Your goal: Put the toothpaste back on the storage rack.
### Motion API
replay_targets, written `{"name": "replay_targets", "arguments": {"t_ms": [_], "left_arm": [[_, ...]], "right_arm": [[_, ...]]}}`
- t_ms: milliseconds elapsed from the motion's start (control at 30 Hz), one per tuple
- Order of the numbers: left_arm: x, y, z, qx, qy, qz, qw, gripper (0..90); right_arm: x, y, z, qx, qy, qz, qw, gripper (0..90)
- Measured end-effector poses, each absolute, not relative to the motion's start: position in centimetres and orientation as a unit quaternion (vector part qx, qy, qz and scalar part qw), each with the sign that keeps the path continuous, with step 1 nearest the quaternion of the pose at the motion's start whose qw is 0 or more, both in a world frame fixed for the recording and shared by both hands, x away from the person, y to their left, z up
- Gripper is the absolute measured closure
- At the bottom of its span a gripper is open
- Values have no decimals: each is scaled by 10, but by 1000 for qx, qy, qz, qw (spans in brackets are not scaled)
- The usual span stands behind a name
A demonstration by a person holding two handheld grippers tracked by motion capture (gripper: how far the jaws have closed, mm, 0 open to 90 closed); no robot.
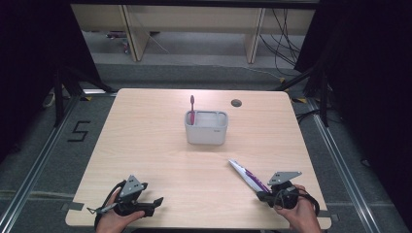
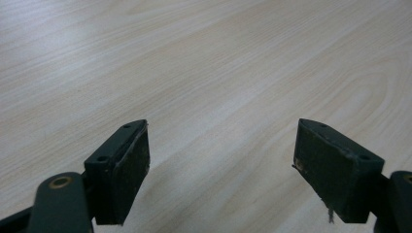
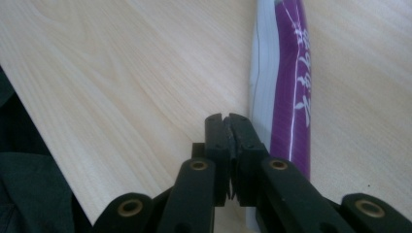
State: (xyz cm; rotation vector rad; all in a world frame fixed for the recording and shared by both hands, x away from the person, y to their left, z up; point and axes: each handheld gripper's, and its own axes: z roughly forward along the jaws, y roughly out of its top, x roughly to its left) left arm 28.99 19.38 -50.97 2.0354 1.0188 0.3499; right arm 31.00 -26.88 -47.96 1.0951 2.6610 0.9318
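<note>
Work in hand: looks like tidying toiletries into the grey holder (image 1: pixel 206 127) at the middle of the tabletop (image 1: pixel 145 145).
Done so far: a red toothbrush (image 1: pixel 192 109) already stands upright in the holder's left end.
Left to do: the purple-and-white tube (image 1: pixel 248 174) lies flat on the tabletop, well short of the holder, so I judge it has yet to go in.
Right tongs (image 3: pixel 228 127): jaws pressed together with nothing between them; the tube (image 3: pixel 284 97) lies just beside them, not gripped.
Left tongs (image 2: pixel 221 160): jaws wide apart over bare wood, holding nothing, resting near the front left edge.
Progress: roughly halfway, by my reckoning; a fresh grasp on the tube comes first.
</note>
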Motion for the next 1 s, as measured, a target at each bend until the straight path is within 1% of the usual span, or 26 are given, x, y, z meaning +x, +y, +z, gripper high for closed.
{"name": "replay_targets", "arguments": {"t_ms": [67, 200, 267, 333, 367, 433, 467, 633, 733, 767, 867, 900, 1000], "left_arm": [[290, 194, -509, 808, 403, 139, 407, 204], [289, 193, -510, 807, 403, 140, 408, 204], [290, 194, -510, 807, 404, 139, 407, 203], [290, 194, -510, 807, 404, 139, 408, 204], [290, 194, -510, 807, 402, 139, 409, 204], [290, 194, -510, 807, 403, 138, 408, 203], [290, 194, -510, 808, 404, 138, 407, 204], [290, 194, -509, 808, 403, 138, 408, 204], [289, 193, -510, 805, 404, 138, 412, 204], [290, 194, -509, 809, 403, 141, 405, 204], [290, 193, -510, 807, 402, 138, 409, 204], [289, 193, -511, 804, 404, 137, 415, 204], [290, 194, -510, 809, 402, 137, 406, 204]], "right_arm": [[311, -268, -474, 344, 884, 308, 71, 822], [316, -265, -464, 347, 880, 310, 90, 668], [321, -262, -460, 357, 881, 293, 102, 617], [328, -258, -458, 365, 885, 272, 101, 562], [332, -256, -458, 362, 887, 266, 105, 549], [338, -252, -457, 369, 889, 250, 102, 525], [342, -250, -457, 365, 892, 244, 109, 518], [353, -243, -458, 379, 894, 218, 100, 488], [358, -240, -459, 380, 898, 203, 93, 487], [358, -238, -460, 388, 896, 199, 86, 487], [364, -238, -463, 374, 903, 194, 89, 488], [365, -237, -463, 379, 902, 189, 81, 488], [368, -235, -466, 380, 903, 183, 81, 493]]}}
